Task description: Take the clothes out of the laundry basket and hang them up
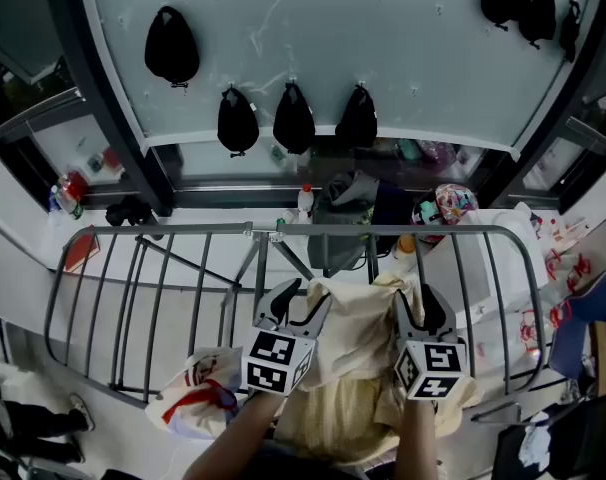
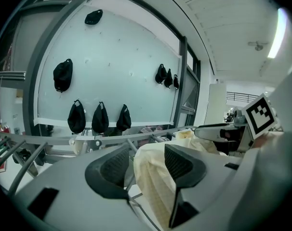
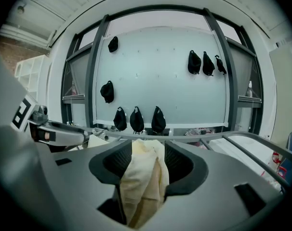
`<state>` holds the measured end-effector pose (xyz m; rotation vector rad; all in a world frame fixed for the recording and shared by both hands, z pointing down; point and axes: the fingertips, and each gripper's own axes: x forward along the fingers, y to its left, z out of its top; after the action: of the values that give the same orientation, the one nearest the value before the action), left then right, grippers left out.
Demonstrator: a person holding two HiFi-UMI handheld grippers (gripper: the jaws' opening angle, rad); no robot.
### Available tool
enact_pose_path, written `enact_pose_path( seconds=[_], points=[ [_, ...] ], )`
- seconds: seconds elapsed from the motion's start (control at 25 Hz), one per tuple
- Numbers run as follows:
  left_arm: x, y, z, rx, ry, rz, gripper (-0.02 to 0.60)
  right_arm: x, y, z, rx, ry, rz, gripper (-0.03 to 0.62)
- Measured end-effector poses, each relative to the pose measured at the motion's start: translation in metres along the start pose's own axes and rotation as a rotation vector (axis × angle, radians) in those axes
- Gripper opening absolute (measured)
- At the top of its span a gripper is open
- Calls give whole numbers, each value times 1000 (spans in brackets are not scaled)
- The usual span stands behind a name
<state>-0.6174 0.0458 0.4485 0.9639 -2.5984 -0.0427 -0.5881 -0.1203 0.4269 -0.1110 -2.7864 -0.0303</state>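
A pale yellow garment is draped over the middle rails of a grey metal drying rack. My left gripper sits at the cloth's left edge, and my right gripper at its right edge. In the left gripper view the left gripper has its jaws spread, with the garment lying against the right pad and a gap at the left pad. In the right gripper view the right gripper also stands wide, with a fold of the garment hanging loosely between the pads. No laundry basket shows.
A white and red bag lies under the rack's left side. Behind the rack are a bottle, a grey bag and other clutter. Black caps hang on the pale wall panel. White boxes stand at the right.
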Motion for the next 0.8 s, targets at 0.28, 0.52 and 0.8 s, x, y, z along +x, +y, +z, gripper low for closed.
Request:
enact_pose_path(
  seconds=[0.28, 0.52, 0.8],
  points=[
    [-39, -10, 28, -1, -110, 43, 220, -44, 4, 33, 34, -131, 42, 186],
    [-83, -31, 54, 26, -238, 54, 125, -90, 29, 51, -4, -267, 148, 69],
    [-137, -68, 61, 57, -355, 40, 36, -147, 48, 53, -33, -335, 201, 2]
  ],
)
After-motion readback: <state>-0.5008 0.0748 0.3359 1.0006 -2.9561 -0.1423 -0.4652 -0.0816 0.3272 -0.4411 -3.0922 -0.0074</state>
